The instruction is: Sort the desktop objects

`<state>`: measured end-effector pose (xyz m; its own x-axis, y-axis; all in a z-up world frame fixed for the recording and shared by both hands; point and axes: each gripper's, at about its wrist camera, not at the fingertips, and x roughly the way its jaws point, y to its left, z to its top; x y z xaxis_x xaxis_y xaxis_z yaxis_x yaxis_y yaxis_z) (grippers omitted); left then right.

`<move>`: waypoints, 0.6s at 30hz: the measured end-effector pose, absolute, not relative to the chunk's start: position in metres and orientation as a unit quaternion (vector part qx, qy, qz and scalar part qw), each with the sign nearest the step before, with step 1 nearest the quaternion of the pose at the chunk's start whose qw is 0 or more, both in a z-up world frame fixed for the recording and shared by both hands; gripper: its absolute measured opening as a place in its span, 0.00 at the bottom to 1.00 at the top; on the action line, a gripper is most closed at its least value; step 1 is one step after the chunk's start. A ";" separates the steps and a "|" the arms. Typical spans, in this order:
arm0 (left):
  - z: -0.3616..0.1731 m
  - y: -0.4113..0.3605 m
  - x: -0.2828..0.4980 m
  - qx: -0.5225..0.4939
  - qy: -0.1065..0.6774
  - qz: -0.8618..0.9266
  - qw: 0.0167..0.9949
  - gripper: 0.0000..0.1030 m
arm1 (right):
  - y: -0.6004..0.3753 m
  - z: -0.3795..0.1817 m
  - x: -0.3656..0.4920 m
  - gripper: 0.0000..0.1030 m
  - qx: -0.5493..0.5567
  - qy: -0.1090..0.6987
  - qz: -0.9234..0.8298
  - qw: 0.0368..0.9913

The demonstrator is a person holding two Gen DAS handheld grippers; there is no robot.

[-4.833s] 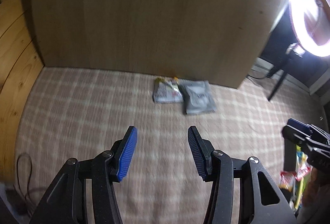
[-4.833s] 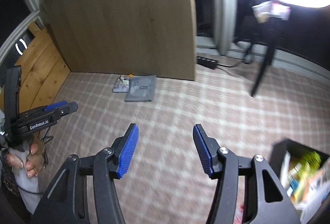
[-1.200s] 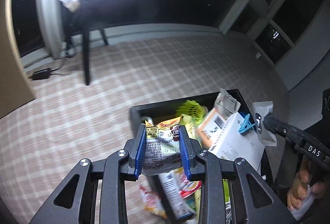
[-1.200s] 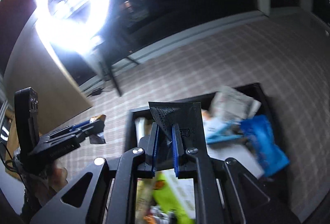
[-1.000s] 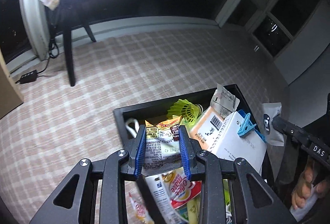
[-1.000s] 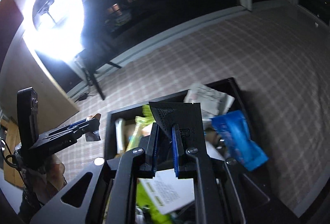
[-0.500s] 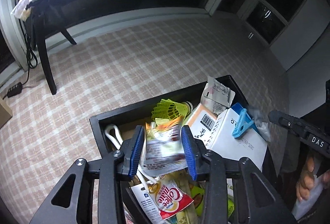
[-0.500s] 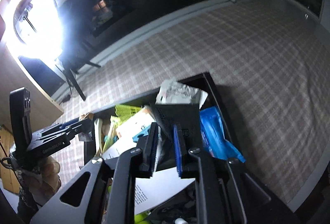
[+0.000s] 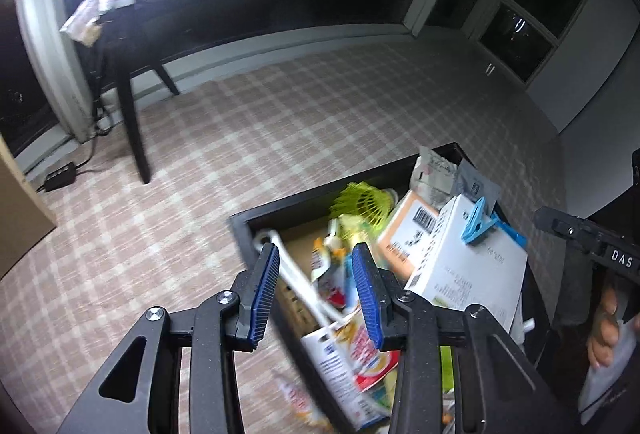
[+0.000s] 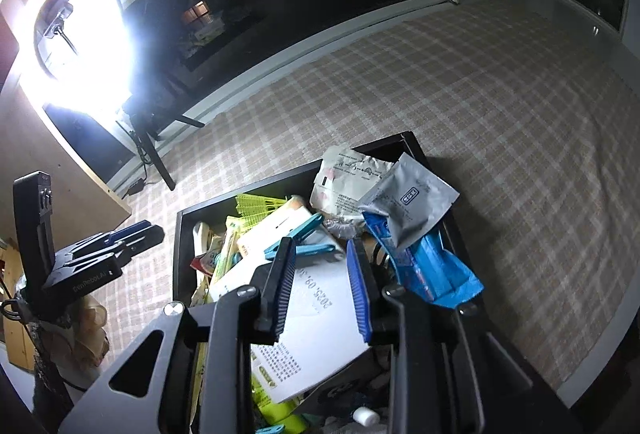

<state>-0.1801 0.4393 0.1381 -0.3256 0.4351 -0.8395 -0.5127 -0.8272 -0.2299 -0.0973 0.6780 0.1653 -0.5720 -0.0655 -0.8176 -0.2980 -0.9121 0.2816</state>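
Note:
A black bin (image 9: 256, 219) (image 10: 188, 212) on the checked cloth is full of mixed items. My left gripper (image 9: 314, 286) is open above its left part; the printed snack packet (image 9: 330, 266) lies blurred in the bin below the fingers. My right gripper (image 10: 322, 284) is open above the white box (image 10: 320, 318); the grey foil packet (image 10: 408, 206) rests on top of the pile at the bin's far right, on a blue pouch (image 10: 432, 270). Each gripper also shows in the other's view, the right one (image 9: 576, 234) and the left one (image 10: 100, 246).
The bin also holds a yellow-green shuttlecock (image 9: 366, 200), a blue clip (image 9: 476, 220), an orange-edged carton (image 9: 412, 230) and a white paper packet (image 10: 348, 182). A ring light (image 10: 76, 38) on a dark tripod (image 9: 132, 130) stands behind. A wooden board (image 10: 60, 170) is at left.
Both grippers carried packets to the bin, then opened. The snack packet dropped from the left gripper into the bin; the grey foil packet left the right gripper and lies on the pile.

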 end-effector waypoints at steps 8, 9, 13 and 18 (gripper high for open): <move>0.137 0.388 -0.163 -0.505 0.057 0.813 0.283 0.35 | 0.662 0.173 -0.072 0.27 -0.453 0.192 0.868 0.069; 0.135 0.384 -0.161 -0.510 0.059 0.811 0.280 0.35 | 0.660 0.174 -0.068 0.27 -0.454 0.193 0.867 0.068; 0.125 0.374 -0.148 -0.530 0.059 0.796 0.285 0.37 | 0.650 0.175 -0.049 0.27 -0.454 0.185 0.868 0.077; 0.106 0.385 -0.141 -0.561 0.048 0.776 0.284 0.38 | 0.639 0.172 -0.027 0.27 -0.456 0.186 0.866 0.084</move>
